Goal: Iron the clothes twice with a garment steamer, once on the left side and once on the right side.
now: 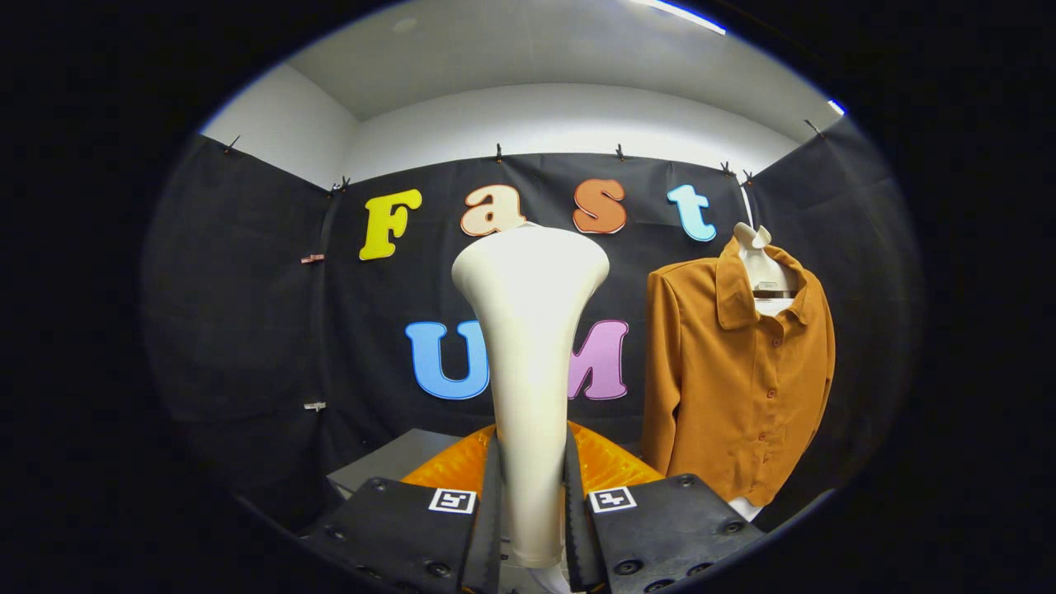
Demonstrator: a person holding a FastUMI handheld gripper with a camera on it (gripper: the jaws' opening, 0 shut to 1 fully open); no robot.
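Observation:
A white garment steamer stands upright between my fingers, its wide flared head rising above them. My gripper is shut on the steamer's narrow handle, one finger pressing each side. An orange-brown buttoned shirt hangs on a white hanger against the booth wall, beyond and to the right of the steamer, well apart from its head. The shirt faces me with its collar open.
Just beyond the fingers sits an orange ribbed object, partly hidden by the steamer. A grey flat surface lies to its left. Black cloth walls close the booth behind and on both sides.

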